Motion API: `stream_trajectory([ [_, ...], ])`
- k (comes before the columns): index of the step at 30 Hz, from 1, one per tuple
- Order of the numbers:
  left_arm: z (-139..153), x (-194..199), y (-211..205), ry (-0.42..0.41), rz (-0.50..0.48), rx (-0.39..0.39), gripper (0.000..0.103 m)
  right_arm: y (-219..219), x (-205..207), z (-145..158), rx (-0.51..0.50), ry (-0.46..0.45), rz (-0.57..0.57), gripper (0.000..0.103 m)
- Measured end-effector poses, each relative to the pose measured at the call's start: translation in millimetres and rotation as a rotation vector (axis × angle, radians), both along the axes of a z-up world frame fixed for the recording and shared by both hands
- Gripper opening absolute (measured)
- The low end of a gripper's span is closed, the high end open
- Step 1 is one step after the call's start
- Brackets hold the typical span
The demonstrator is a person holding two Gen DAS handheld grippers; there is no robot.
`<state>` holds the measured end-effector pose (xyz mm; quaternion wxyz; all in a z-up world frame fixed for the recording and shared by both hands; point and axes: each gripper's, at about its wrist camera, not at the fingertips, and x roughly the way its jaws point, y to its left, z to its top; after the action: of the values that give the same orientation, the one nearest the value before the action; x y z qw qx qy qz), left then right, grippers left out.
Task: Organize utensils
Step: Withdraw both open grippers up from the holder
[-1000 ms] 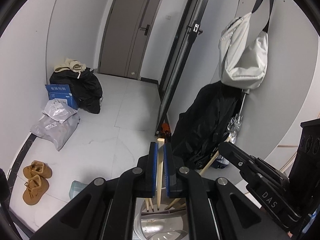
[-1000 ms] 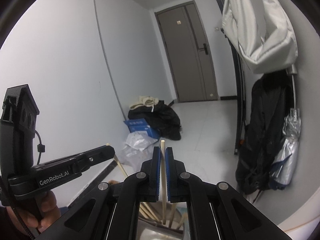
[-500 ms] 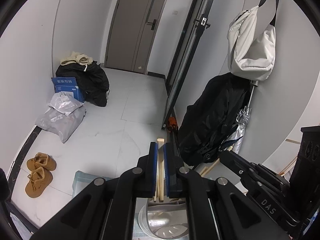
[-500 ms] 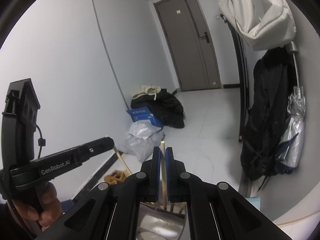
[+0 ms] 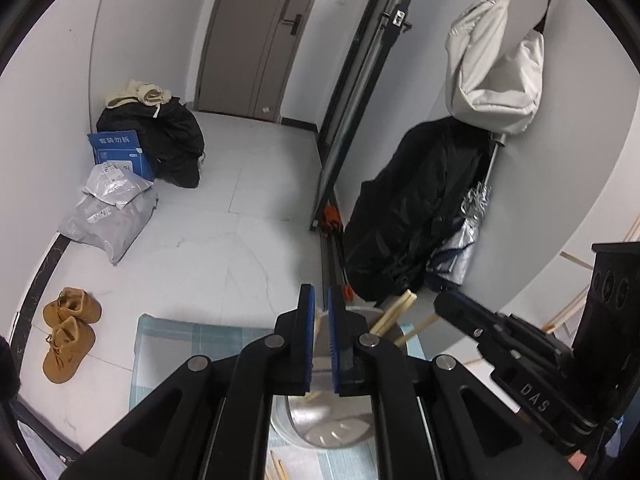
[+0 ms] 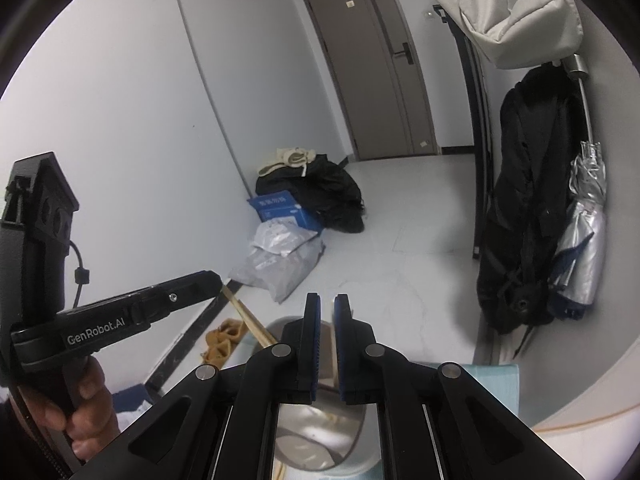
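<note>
My left gripper [image 5: 321, 300] is shut on a pair of wooden chopsticks [image 5: 318, 322] whose tops sit low between the blue pads. Below it stands a steel utensil holder [image 5: 328, 434] with other chopsticks [image 5: 394, 312] leaning out at its right. My right gripper [image 6: 328, 308] hangs over the same holder [image 6: 320, 432]. Its jaws are opening, and a thin chopstick [image 6: 329, 364] shows low in the gap, free of the pads. The right gripper [image 5: 442, 304] comes in from the right. The left gripper [image 6: 216, 280] is at the left, with its chopsticks [image 6: 248, 320] slanting down to the holder.
The holder stands on a pale blue checked mat [image 5: 180, 340] with loose chopsticks [image 5: 276, 468] at its near edge. On the floor beyond are brown shoes [image 5: 68, 328], grey parcels [image 5: 108, 216] and a black coat [image 5: 412, 216]. A hand [image 6: 84, 408] grips the left handle.
Both grippers have tipped down over the holder, which now shows more. The right jaws have parted and their chopstick has slid down from above the tips. The left chopsticks sit lower too.
</note>
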<state>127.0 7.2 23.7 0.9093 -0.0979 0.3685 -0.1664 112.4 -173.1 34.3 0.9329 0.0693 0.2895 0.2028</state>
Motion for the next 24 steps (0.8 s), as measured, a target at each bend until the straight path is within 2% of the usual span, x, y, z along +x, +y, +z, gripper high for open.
stream_trajectory([
  [2, 2, -6, -3, -0.003, 0.001, 0.028, 0.007, -3, -7, 3, 0.006, -0.009, -0.010, 0.011],
  [5, 6, -17, -4, -0.005, 0.006, 0.054, 0.014, -8, -20, 7, 0.010, -0.022, -0.036, 0.024],
  [8, 9, -28, -2, -0.011, 0.016, 0.060, 0.025, -11, -35, 9, 0.012, -0.027, -0.055, 0.027],
  [10, 12, -37, 0, -0.022, 0.036, 0.075, 0.042, -13, -45, 11, 0.010, -0.036, -0.066, 0.034],
  [12, 16, -46, 3, -0.037, 0.062, 0.084, 0.050, -14, -57, 14, 0.008, -0.052, -0.078, 0.048],
  [14, 20, -55, 6, -0.050, 0.087, 0.090, 0.057, -14, -69, 15, 0.007, -0.067, -0.085, 0.056],
  [16, 23, -64, 10, -0.061, 0.114, 0.088, 0.070, -13, -80, 16, 0.016, -0.072, -0.083, 0.059],
  [18, 27, -75, 13, -0.081, 0.145, 0.092, 0.076, -11, -89, 16, 0.013, -0.076, -0.088, 0.062],
  [20, 27, -83, 14, -0.093, 0.168, 0.125, 0.076, -10, -101, 16, 0.002, -0.101, -0.110, 0.065],
  [21, 27, -87, 14, -0.097, 0.174, 0.140, 0.076, -8, -108, 16, -0.019, -0.117, -0.135, 0.070],
  [24, 26, -103, 15, -0.124, 0.194, 0.157, 0.079, -8, -123, 14, -0.025, -0.151, -0.151, 0.077],
])
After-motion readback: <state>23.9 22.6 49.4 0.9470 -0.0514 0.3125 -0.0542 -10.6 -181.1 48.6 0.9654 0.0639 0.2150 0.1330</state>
